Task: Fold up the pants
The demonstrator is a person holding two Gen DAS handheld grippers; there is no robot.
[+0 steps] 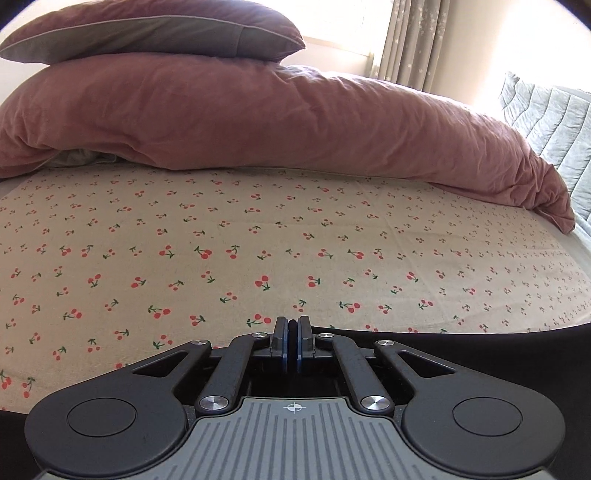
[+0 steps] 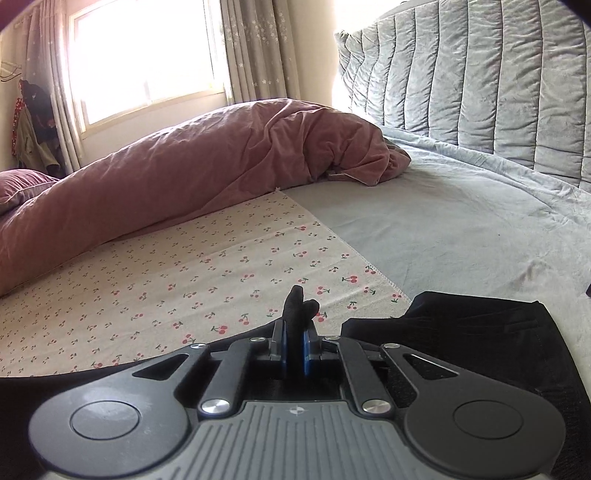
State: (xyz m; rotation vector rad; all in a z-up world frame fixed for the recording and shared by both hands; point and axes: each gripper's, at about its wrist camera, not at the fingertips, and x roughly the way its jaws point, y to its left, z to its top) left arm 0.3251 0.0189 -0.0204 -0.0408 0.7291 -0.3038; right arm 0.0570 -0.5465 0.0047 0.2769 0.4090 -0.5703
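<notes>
Black pants (image 2: 480,332) lie on the bed, spread beneath and to the right of the right gripper (image 2: 294,334), whose fingers are clamped on a bunched fold of the black fabric that sticks up above the fingertips. In the left wrist view the pants (image 1: 480,343) show as a dark edge just behind the fingers of the left gripper (image 1: 294,328); its fingers are pressed together on a thin sliver of dark cloth. Ahead of both pairs of fingers stretches a cherry-print sheet (image 1: 258,240). Beyond it lies a rolled pink duvet (image 1: 258,118) with a pillow (image 1: 155,33) on top. Right of the right fingers: a grey bedspread (image 2: 461,229) and quilted headboard (image 2: 480,74).
</notes>
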